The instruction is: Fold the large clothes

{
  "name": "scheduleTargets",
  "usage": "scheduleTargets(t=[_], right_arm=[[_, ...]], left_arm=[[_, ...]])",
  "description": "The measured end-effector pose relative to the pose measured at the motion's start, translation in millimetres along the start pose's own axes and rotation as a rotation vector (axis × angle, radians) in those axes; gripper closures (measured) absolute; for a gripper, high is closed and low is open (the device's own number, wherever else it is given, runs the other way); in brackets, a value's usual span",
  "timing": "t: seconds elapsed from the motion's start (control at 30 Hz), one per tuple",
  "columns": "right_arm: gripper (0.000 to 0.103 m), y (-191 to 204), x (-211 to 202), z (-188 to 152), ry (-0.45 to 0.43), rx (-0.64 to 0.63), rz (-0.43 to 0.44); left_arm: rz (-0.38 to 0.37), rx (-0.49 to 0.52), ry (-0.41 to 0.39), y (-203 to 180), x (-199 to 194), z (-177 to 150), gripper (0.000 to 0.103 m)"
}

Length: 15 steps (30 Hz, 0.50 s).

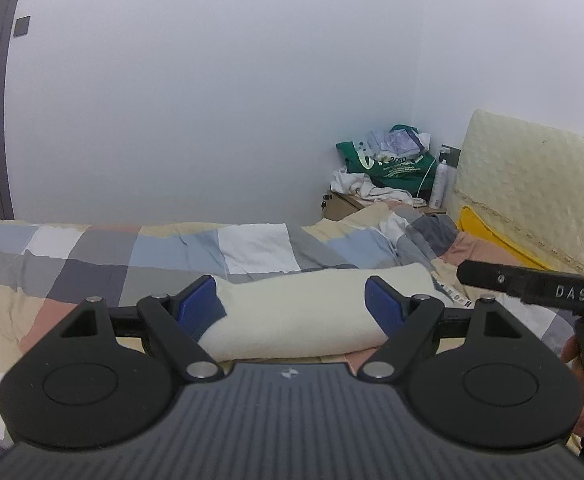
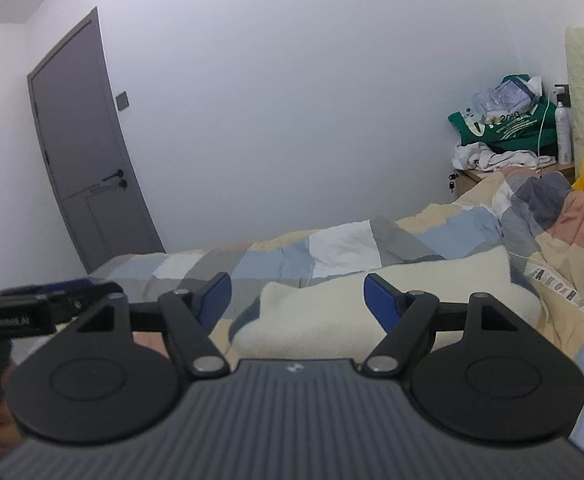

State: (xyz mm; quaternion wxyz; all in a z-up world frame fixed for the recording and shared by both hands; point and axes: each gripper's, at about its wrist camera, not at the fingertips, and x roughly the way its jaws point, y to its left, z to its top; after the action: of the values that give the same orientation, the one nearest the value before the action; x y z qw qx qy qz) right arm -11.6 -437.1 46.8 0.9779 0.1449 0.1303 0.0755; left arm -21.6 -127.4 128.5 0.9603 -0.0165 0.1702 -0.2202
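Note:
A cream fleece garment lies folded in a thick bundle on the checked bed cover. My left gripper is open, its blue pads either side of the bundle, just above and in front of it. In the right wrist view the same bundle lies ahead of my right gripper, which is open and empty with its pads apart above the bundle's near edge. The right gripper's black body shows at the right of the left wrist view.
A nightstand in the far corner holds a green bag, white cloth and a spray can. A cream padded headboard and a yellow pillow stand at right. A grey door is at left.

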Motion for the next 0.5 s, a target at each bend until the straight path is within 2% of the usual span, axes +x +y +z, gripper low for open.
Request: scheduleTargets(t=[0.27, 0.5], right_arm=[[0.027, 10.5, -5.1, -27.9, 0.02, -0.001, -0.059], [0.027, 18.8, 1.1, -49.8, 0.037, -0.05, -0.121]], left_arm=[[0.008, -0.002, 0.0, 15.9, -8.2, -29.3, 0.018], [0.029, 0.01, 0.023, 23.7, -1.3, -51.0, 0.018]])
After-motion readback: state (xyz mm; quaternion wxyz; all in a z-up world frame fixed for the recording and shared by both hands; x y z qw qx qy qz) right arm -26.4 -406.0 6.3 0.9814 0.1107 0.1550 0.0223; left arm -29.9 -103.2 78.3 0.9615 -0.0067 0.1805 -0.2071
